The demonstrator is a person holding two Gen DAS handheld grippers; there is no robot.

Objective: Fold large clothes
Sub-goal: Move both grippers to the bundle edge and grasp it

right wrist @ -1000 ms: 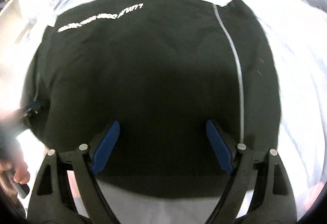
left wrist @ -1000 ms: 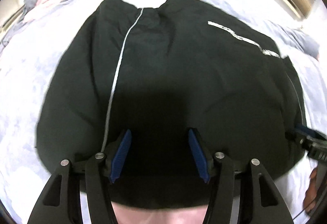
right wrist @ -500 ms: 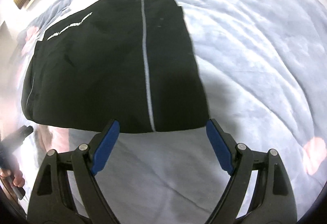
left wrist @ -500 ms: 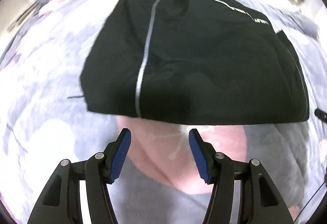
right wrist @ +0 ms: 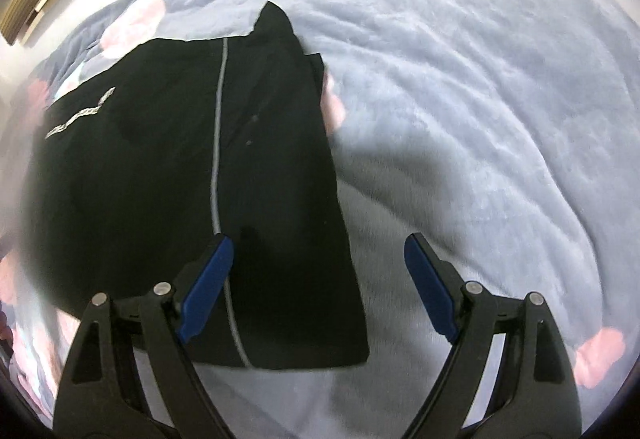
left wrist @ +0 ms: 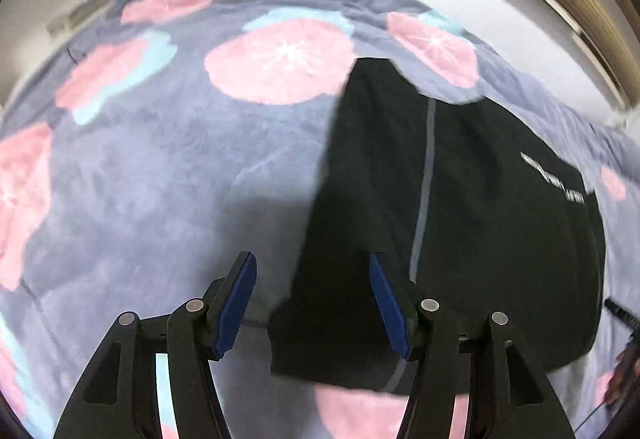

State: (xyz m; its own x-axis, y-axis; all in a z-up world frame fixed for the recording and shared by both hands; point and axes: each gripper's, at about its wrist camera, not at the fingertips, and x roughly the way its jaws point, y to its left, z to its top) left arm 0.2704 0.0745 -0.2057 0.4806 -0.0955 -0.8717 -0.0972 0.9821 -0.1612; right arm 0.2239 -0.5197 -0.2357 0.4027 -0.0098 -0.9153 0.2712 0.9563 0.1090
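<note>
a black garment (left wrist: 460, 223), folded into a rough rectangle, lies flat on a plush grey-blue blanket (left wrist: 168, 175) printed with round pink blossoms. the cloth looks smooth and matte, with a thin pale stripe (left wrist: 424, 191) running its length and a line of small white lettering (left wrist: 556, 179) near one edge. in the left wrist view it fills the 3 to 5 o'clock part of the picture; in the right wrist view the same garment (right wrist: 168, 179) sits from 8 to 10 o'clock, its far corner rising to a small point at about 11.

the left gripper (left wrist: 312, 303) is released, its ribbed blue pads (left wrist: 236, 307) spread apart above the garment's near left corner, gripping nothing. the right gripper (right wrist: 320, 287) is also released, jaws wide over the garment's near right corner and the fuzzy blanket (right wrist: 460, 119), with no cloth pinched.
</note>
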